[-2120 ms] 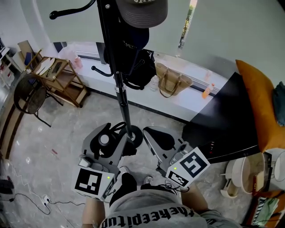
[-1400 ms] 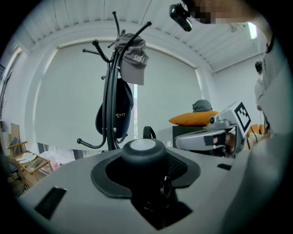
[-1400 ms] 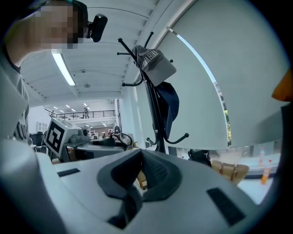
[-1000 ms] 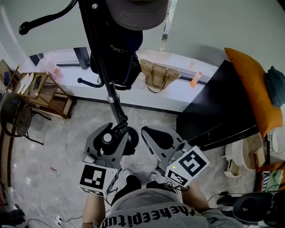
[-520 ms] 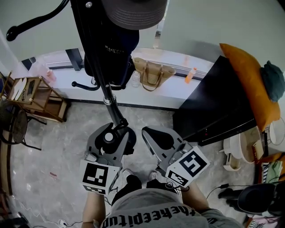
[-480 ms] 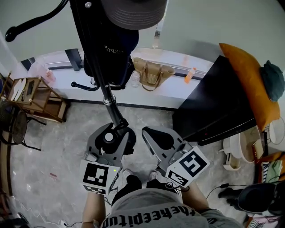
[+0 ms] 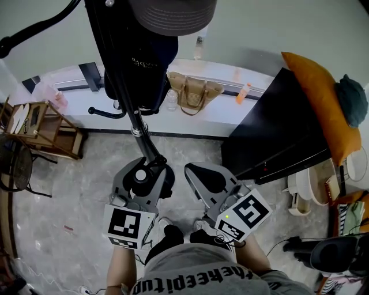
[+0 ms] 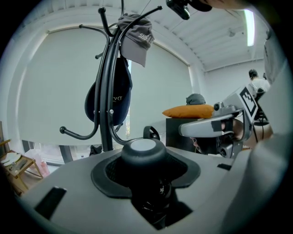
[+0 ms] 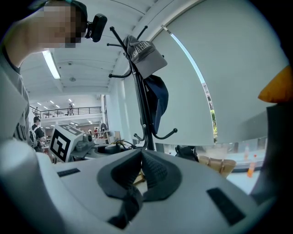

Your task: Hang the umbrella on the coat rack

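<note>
two seconds of walking bring us nearer the tall black metal coat rack (image 7: 118, 63). in the head view its pole now climbs the upper left of the frame, and the small wooden shelf stand (image 7: 34, 129) has slid to the left edge. both grippers keep their low pose by our waist.

on the rack, a curved lower hook (image 7: 101, 112) stands bare. a dark navy cap (image 7: 147, 55) hangs beside the pole and a grey cap (image 7: 173, 14) sits on top.

below, the left gripper (image 7: 144, 177) pinches the black folded umbrella (image 8: 144, 153). its own view shows the dark pads hugging the barrel on both sides, with the pale round end cap up. what looks like a small black strap loop (image 8: 151, 133) stands just behind. the umbrella is upright and well below every hook.

just beside it, the right gripper (image 7: 196, 173) has its pads pressed together. a dark strip (image 9: 128, 201) trails from under the seam, and we cannot tell whether it belongs to the gripper.

further right, the black cabinet (image 7: 277, 138) and the orange cushion (image 7: 317, 98) are out of the way.

we judge the approach nearly over and the hanging itself not begun. next, the left gripper must lift the umbrella so that the loop goes over a free hook.
</note>
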Action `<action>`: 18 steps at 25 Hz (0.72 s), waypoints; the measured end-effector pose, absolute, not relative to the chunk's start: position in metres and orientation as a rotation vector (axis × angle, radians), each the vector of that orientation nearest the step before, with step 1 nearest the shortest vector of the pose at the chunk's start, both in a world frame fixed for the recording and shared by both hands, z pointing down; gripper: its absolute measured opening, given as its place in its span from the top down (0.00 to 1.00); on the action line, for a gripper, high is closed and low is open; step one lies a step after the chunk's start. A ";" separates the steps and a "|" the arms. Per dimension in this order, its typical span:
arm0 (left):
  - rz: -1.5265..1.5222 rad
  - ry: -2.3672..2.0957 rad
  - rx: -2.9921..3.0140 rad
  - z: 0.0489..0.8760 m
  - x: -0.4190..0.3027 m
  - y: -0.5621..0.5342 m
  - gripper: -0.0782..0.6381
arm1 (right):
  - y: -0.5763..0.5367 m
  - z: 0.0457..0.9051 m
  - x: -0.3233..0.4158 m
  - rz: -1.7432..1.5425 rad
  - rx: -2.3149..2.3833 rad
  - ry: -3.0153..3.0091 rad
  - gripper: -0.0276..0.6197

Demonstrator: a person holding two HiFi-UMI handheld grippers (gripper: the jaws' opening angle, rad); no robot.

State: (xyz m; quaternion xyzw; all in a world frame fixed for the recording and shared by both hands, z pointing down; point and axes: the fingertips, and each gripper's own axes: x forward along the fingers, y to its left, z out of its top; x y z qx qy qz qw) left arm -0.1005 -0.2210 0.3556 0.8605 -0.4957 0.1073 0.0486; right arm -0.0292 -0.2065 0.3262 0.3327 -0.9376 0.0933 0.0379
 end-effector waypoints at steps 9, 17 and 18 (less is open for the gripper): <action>0.332 -1.494 2.620 0.362 -0.099 -0.229 0.61 | -0.208 0.328 -0.025 0.288 1.049 -2.860 0.94; 0.359 -1.488 2.610 0.373 -0.100 -0.235 0.61 | -0.211 0.329 -0.022 0.289 1.068 -2.850 0.94; 0.365 -1.490 2.606 0.375 -0.100 -0.236 0.61 | -0.211 0.329 -0.022 0.289 1.070 -2.849 0.94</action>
